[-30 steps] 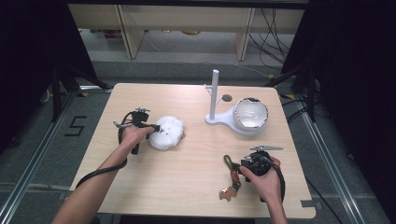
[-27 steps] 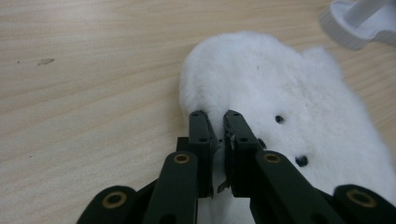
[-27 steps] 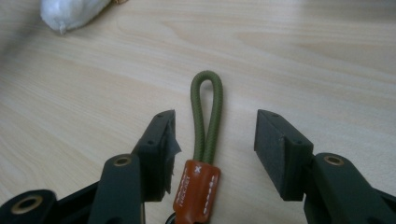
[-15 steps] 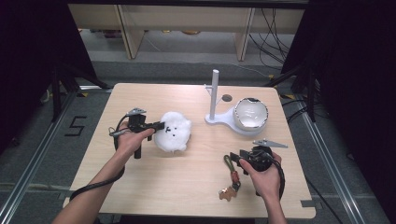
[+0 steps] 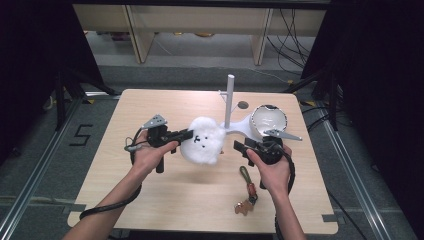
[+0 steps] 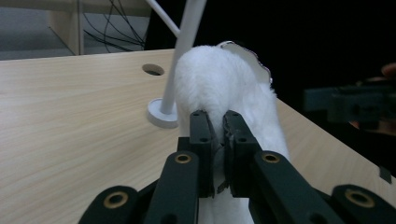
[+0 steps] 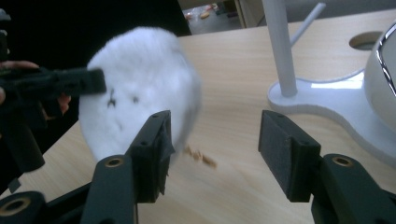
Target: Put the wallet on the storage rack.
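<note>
Nearest the person, a keychain (image 5: pixel 246 192) lies on the wooden table (image 5: pixel 125 190), below the right hand. The right gripper (image 5: pixel 243 148) has just been opening, its jaws spread wide with nothing between them. Beside it, the left gripper (image 5: pixel 186 134) is clenched on a white fluffy plush toy (image 5: pixel 202 141) held above the table. Beyond stand a white stand (image 5: pixel 231 105) and a bowl (image 5: pixel 269 120).

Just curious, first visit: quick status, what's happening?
Left gripper shut on fluffy white plush toy, lifted. Right gripper open, jaws just widened, nothing between. White stand close behind.
</note>
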